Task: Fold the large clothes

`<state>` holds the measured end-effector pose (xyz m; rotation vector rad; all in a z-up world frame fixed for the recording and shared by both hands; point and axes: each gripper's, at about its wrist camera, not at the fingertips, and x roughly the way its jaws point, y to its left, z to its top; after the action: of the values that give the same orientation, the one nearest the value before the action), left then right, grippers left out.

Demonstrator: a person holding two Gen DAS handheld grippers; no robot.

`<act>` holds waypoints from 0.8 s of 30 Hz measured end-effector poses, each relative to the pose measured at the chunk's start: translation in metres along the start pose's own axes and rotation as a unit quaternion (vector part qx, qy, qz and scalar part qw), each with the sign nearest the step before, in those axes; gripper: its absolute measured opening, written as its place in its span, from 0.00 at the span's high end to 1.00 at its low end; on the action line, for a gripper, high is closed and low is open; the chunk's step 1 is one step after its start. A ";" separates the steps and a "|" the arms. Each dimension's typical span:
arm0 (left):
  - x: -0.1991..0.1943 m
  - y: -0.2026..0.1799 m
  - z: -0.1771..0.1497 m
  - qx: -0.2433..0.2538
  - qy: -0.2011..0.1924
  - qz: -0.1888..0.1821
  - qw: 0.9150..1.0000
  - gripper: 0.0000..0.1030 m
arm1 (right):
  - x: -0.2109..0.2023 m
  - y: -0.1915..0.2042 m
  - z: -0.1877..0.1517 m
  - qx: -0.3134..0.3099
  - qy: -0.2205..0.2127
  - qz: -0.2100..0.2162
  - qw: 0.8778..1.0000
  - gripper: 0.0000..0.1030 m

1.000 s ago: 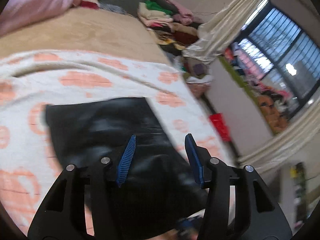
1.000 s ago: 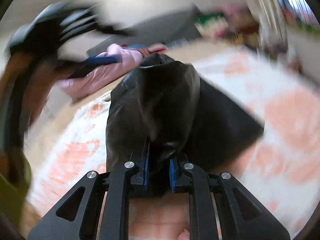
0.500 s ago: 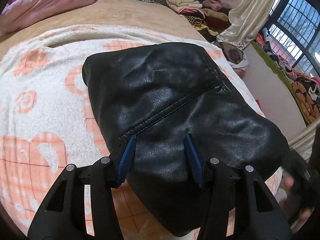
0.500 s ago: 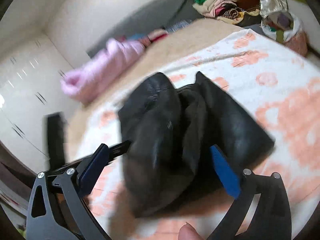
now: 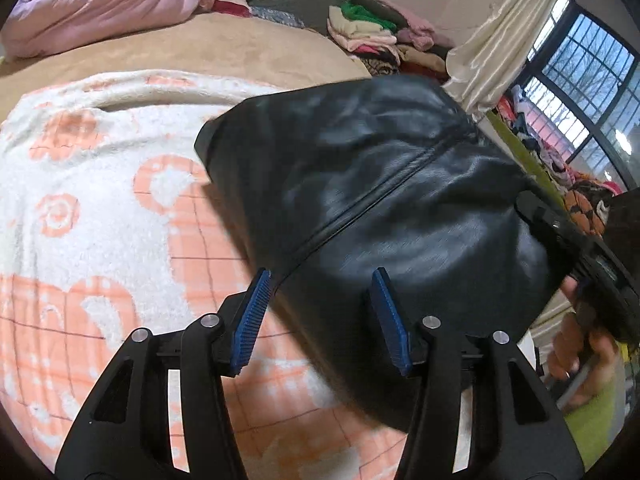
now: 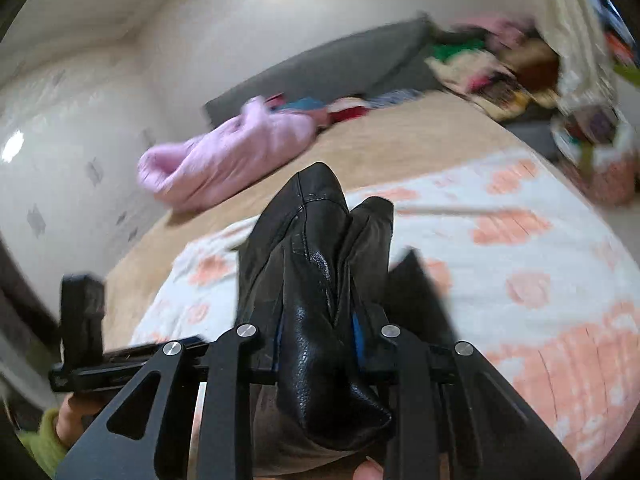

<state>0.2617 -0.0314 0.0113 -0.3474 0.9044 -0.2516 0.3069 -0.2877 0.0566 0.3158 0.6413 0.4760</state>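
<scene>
On the bed, over a white blanket (image 5: pixel 100 184) with orange shapes, lies a black leather garment (image 5: pixel 380 200). It is shiny and has a long seam across it. One end rests on the blanket. The other end is bunched up and lifted.

The right gripper (image 6: pixel 318 332) has that bunched end between its blue pads. Its jaws are closing, and the leather fills the gap between them. A thick fold of leather sticks up past the fingers, and another fold hangs down toward the camera.

The left gripper (image 5: pixel 320 312) hangs just over the near edge of the garment. Its jaws are partly apart and are opening a little. The leather shows in the gap, but the blue pads (image 5: pixel 252 316) do not press on it.

A hand (image 5: pixel 580 344) holds the right gripper's black handle at the right side of the left camera's view.

Farther back on the tan bed cover (image 5: pixel 192 44) sits a pink puffy coat (image 5: pixel 100 4). Past the bed is a pile of folded clothes (image 5: pixel 372 28), a cream curtain (image 5: pixel 508 28) and a window (image 5: pixel 592 80).
</scene>
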 end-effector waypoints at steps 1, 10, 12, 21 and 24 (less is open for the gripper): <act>0.007 -0.003 -0.003 0.003 0.007 0.002 1.000 0.57 | 0.004 -0.014 -0.005 0.015 0.005 -0.009 1.000 0.77; 0.039 -0.015 -0.021 -0.001 0.039 0.012 0.999 0.39 | 0.046 -0.082 -0.058 0.096 0.053 -0.027 0.994 0.72; 0.039 -0.017 -0.021 0.003 0.041 0.018 0.999 0.36 | 0.051 -0.087 -0.062 0.097 0.063 -0.037 0.993 0.68; 0.038 -0.037 -0.029 0.047 0.043 0.044 0.997 0.29 | 0.041 -0.115 -0.075 0.198 0.070 -0.012 0.978 0.23; 0.037 -0.040 -0.028 0.062 0.043 0.050 0.996 0.29 | 0.035 -0.125 -0.082 0.232 0.077 0.007 0.970 0.24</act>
<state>0.2585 -0.0868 -0.0156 -0.1782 0.9831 -0.2310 0.3198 -0.3646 -0.0756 0.7331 0.9019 0.3618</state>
